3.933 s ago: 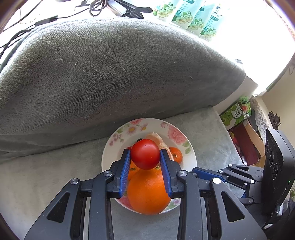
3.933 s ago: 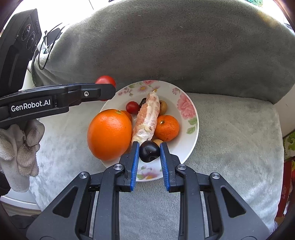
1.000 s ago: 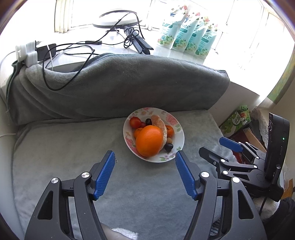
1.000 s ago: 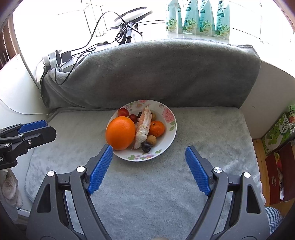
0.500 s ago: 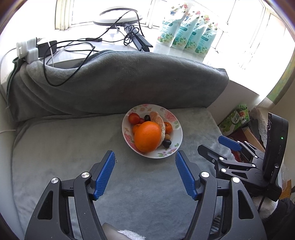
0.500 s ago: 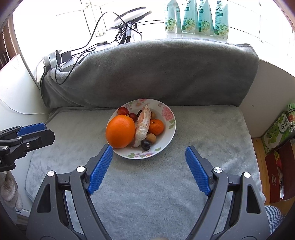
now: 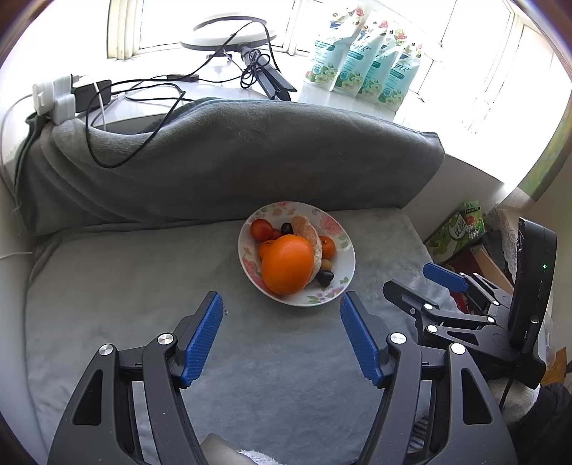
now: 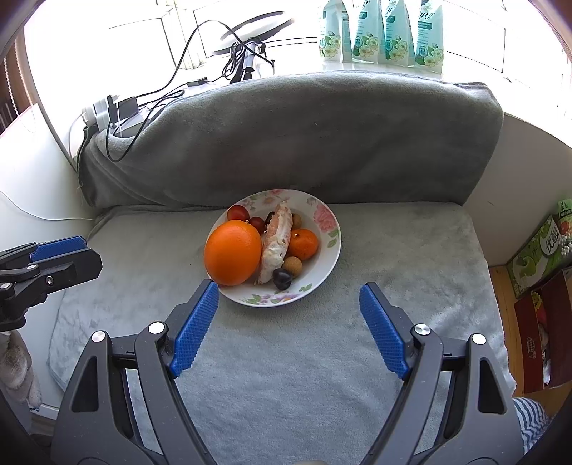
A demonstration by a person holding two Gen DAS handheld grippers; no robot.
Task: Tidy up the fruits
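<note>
A floral plate [image 7: 343, 250] [image 8: 321, 211] sits on the grey blanket and holds a big orange [image 7: 287, 263] [image 8: 233, 252], a peeled citrus piece [image 8: 276, 243], a small mandarin [image 8: 304, 244], a red tomato [image 7: 261, 229] [image 8: 238, 213], a dark plum [image 8: 282, 279] and other small fruits. My left gripper [image 7: 280, 307] is open and empty, held back from the plate. My right gripper [image 8: 287, 297] is open and empty, just in front of the plate. The right gripper also shows at the right of the left wrist view [image 7: 436, 282].
A thick grey cushion [image 7: 228, 157] rises behind the plate. Cables and a charger [image 7: 89, 93] lie on the sill, with several green pouches [image 8: 382, 32] by the window. Boxes and bags [image 8: 536, 257] stand off the blanket's right edge.
Both grippers held fruit 3.9 s ago, the left a tomato and the right a plum; both fruits now lie on the plate. Both grippers are open and drawn back; little has moved in the last second.
</note>
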